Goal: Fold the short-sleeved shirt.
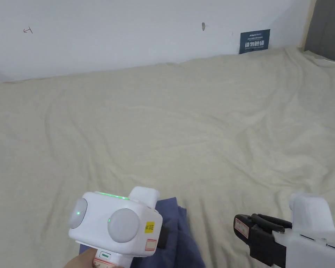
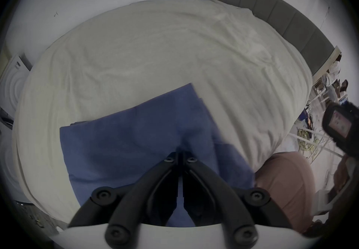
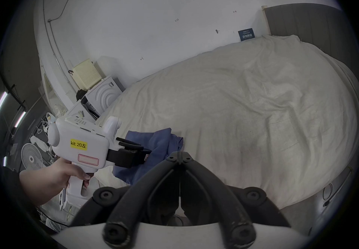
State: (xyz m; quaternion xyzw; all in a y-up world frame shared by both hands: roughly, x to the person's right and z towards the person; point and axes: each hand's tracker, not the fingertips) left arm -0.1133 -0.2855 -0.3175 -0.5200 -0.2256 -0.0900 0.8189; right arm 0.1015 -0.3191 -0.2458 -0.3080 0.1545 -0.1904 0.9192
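Hovering with jaws clenched empty, right gripper point(image 3: 180, 156) beside the bundle; left gripper point(image 2: 180, 153) pinched onto blue shirt point(image 2: 136, 136), bunched at cream bedspread's point(image 1: 184, 132) near edge. Probably the spreading step: next, laying it flat, right seizing an edge.

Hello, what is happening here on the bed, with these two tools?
A person is working on a blue shirt lying bunched at the near edge of a bed covered by a cream sheet. The left gripper, jaws together, is at the shirt's cloth; whether it pinches cloth is unclear. The right gripper hangs shut beside it, holding nothing.
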